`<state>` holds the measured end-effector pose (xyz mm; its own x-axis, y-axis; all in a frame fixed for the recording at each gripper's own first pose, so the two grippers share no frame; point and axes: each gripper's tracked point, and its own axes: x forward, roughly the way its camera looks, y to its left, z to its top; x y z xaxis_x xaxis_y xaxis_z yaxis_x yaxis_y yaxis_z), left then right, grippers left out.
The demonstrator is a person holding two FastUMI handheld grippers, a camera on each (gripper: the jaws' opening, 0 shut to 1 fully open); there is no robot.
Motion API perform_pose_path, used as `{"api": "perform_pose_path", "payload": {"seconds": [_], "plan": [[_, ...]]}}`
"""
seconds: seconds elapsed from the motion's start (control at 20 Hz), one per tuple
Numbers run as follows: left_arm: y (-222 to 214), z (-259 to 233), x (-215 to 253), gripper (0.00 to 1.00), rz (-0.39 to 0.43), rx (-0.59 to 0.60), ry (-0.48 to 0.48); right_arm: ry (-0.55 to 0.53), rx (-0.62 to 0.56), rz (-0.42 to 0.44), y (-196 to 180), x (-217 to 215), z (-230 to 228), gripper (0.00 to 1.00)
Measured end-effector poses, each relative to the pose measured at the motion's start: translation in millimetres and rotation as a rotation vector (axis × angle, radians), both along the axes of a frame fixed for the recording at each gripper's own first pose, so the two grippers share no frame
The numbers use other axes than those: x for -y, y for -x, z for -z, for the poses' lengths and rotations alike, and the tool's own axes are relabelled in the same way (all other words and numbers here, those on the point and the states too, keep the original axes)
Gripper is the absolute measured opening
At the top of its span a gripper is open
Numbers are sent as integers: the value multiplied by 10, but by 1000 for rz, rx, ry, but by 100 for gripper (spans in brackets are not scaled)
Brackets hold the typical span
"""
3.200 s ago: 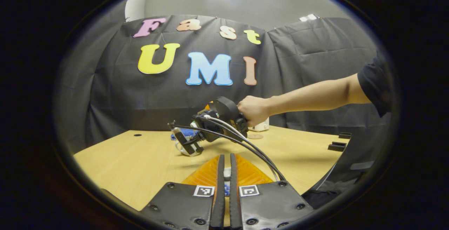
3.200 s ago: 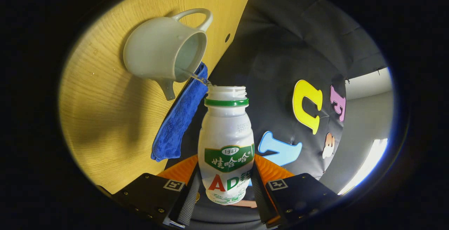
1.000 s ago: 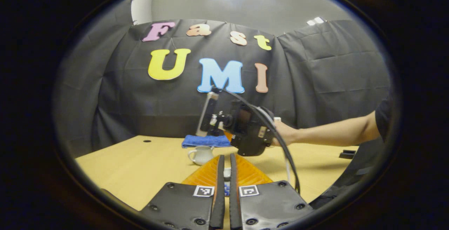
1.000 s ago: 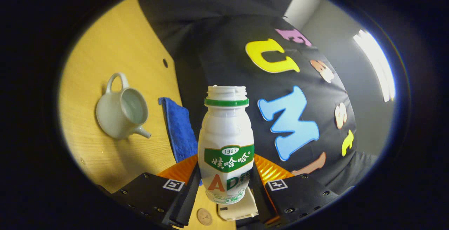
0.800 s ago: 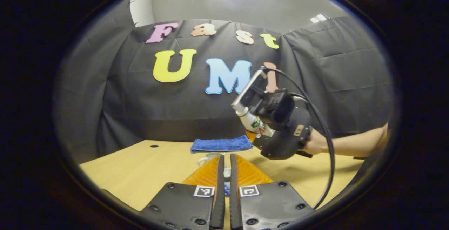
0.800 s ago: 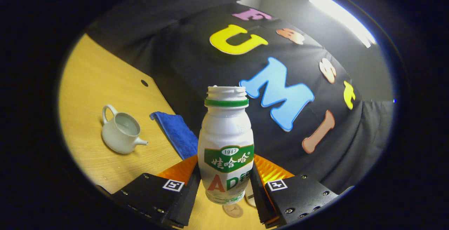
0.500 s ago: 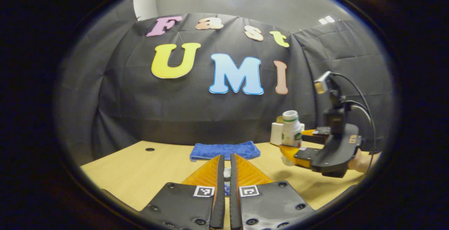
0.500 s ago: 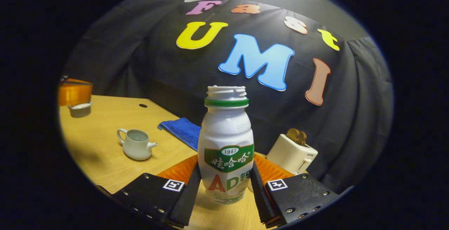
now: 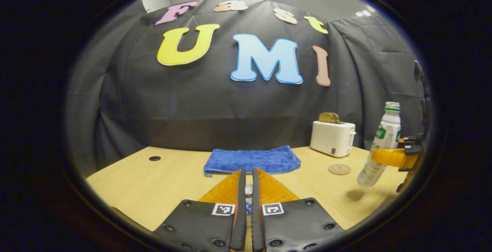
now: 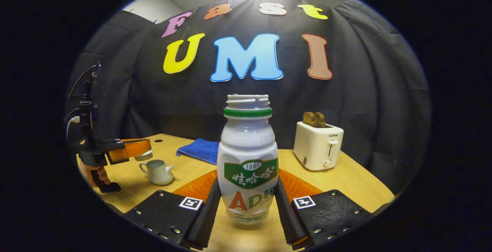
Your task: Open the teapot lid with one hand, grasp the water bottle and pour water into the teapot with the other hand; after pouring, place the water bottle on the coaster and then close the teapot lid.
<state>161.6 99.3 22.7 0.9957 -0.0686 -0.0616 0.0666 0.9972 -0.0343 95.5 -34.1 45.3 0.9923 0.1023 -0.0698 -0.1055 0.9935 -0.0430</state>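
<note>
My right gripper (image 10: 248, 206) is shut on the white bottle (image 10: 248, 159), which stands upright with its mouth uncapped. In the left gripper view the bottle (image 9: 380, 144) hangs just above the table at far right, in the right gripper (image 9: 390, 156), a little right of the round coaster (image 9: 339, 169). The white teapot (image 10: 157, 171) sits lidless on the table at the left. Just above it, the left gripper (image 10: 130, 148) holds the lid (image 10: 143, 155). In its own view my left gripper (image 9: 248, 173) is shut with a pale sliver of the lid (image 9: 249, 189) between its fingers.
A white toaster (image 10: 318, 146) with bread stands at the back right, also seen as the toaster (image 9: 332, 138) behind the coaster. A folded blue cloth (image 9: 251, 160) lies at the table's (image 9: 153, 179) far edge. A hand (image 10: 94, 175) grips the left gripper's handle.
The bottle went from tipped over the teapot to upright and was carried right, past the coaster toward the toaster side. The left gripper kept hold of the lid.
</note>
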Motion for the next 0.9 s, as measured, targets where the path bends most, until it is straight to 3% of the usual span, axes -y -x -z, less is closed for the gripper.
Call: {"api": "perform_pose_path", "payload": {"seconds": [0.25,0.3,0.65,0.7,0.9], "plan": [[-249,271,-28,16,0,-59,23,-14,9,20,33,100,-39,71],[-267,316,-34,12,-4,-66,18,-9,12,25,33,119,-39,71],[-326,447,-52,16,-17,-96,-29,31,18,39,52,182,-50,71],[-337,447,-48,12,-20,-95,-32,31,15,40,49,191,-41,71],[-344,479,-71,18,-27,-96,-15,54,3,53,65,218,-41,71]]}}
